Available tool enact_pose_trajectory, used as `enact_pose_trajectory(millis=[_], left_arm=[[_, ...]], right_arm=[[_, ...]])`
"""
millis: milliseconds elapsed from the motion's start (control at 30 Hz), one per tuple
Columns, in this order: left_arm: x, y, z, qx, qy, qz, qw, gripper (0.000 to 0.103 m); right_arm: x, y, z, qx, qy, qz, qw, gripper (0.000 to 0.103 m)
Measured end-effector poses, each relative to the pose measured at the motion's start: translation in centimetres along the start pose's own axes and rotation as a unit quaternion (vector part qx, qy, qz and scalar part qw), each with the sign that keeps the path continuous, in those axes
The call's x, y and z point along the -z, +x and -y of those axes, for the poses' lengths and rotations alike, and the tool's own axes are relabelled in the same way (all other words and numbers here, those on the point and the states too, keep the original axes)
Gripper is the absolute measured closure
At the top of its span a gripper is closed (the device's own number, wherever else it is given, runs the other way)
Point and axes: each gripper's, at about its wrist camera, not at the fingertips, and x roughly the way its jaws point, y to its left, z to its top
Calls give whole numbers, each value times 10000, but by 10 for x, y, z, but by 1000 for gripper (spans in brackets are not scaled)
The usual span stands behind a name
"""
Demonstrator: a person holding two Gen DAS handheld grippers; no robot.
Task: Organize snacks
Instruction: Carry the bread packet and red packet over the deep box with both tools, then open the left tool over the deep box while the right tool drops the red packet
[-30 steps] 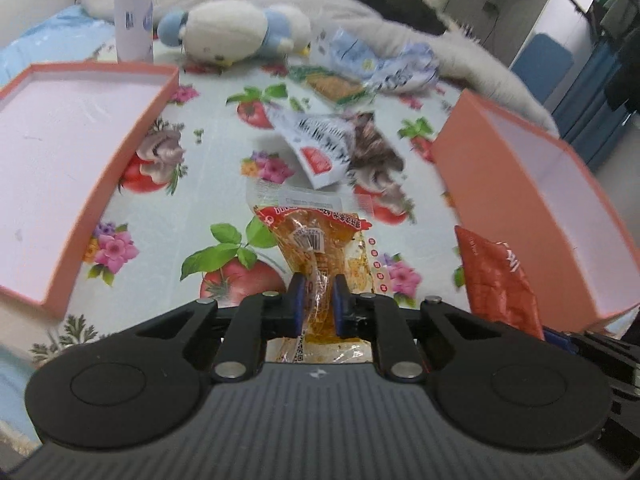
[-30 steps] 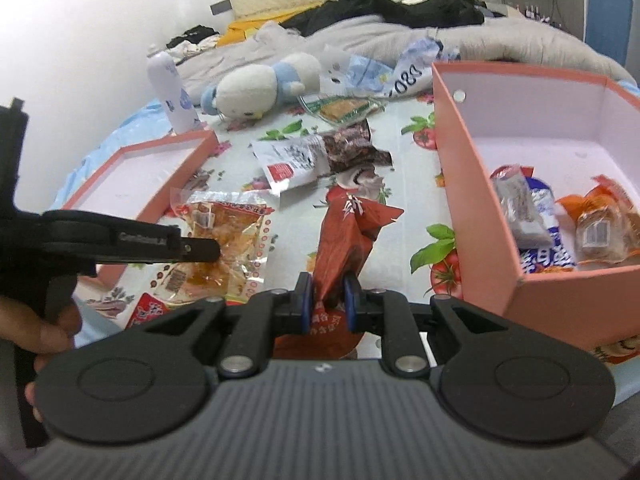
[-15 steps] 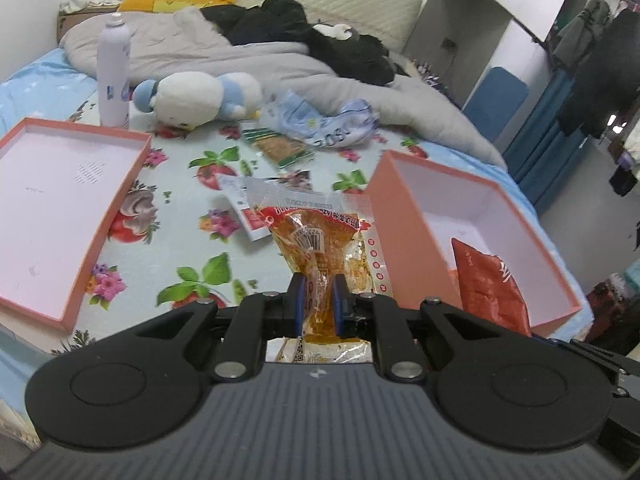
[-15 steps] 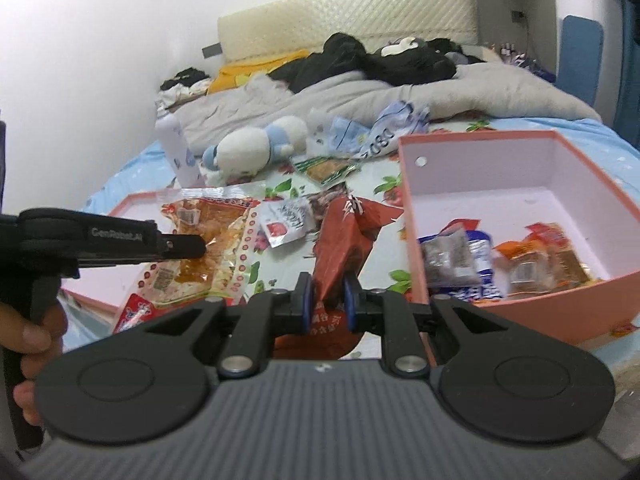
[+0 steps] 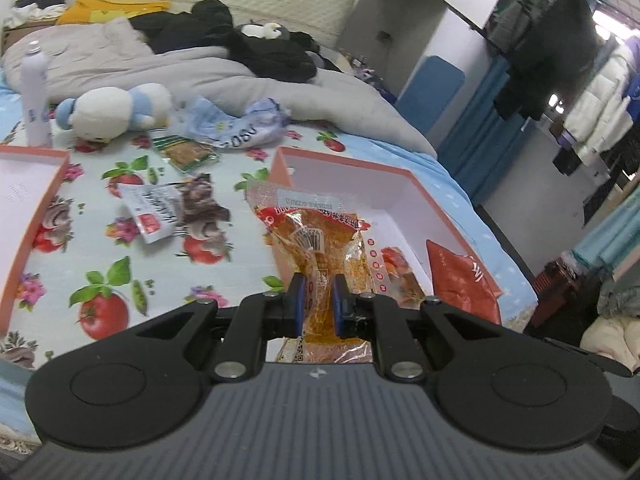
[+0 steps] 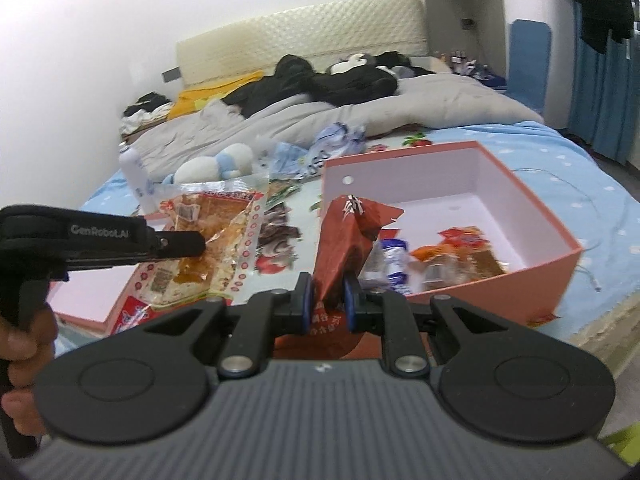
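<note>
My left gripper (image 5: 317,300) is shut on a clear-wrapped orange snack packet (image 5: 316,248) and holds it in the air by the near left wall of the pink box (image 5: 400,170). The same packet (image 6: 208,240) and left gripper (image 6: 188,242) show at the left of the right wrist view. My right gripper (image 6: 325,300) is shut on a dark red snack bag (image 6: 344,236), held up in front of the pink box (image 6: 532,216), which holds several snacks (image 6: 452,256). The red bag (image 5: 460,276) also shows in the left wrist view.
A shallow pink lid (image 5: 24,188) lies at the left on the flowered bed sheet (image 5: 132,276). Loose snack packets (image 5: 168,208), a green packet (image 5: 186,154), a plush toy (image 5: 112,110), a white bottle (image 5: 34,92) and a grey quilt (image 5: 240,76) lie further back.
Both grippers have risen off the sheet with their packets and moved right, towards the pink box. Both stay shut on what they hold.
</note>
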Motion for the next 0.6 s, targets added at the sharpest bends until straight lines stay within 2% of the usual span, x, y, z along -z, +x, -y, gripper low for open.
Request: enact_pose_trajectory(millis=[233, 600], left_arm=[[-11, 27, 25, 87, 102, -124, 9998, 87], [-41, 114, 54, 37, 275, -440, 9986, 87]], right_arm=[[-12, 8, 32, 66, 145, 15, 9999, 84], [-40, 56, 85, 104, 285, -105, 9995, 84]])
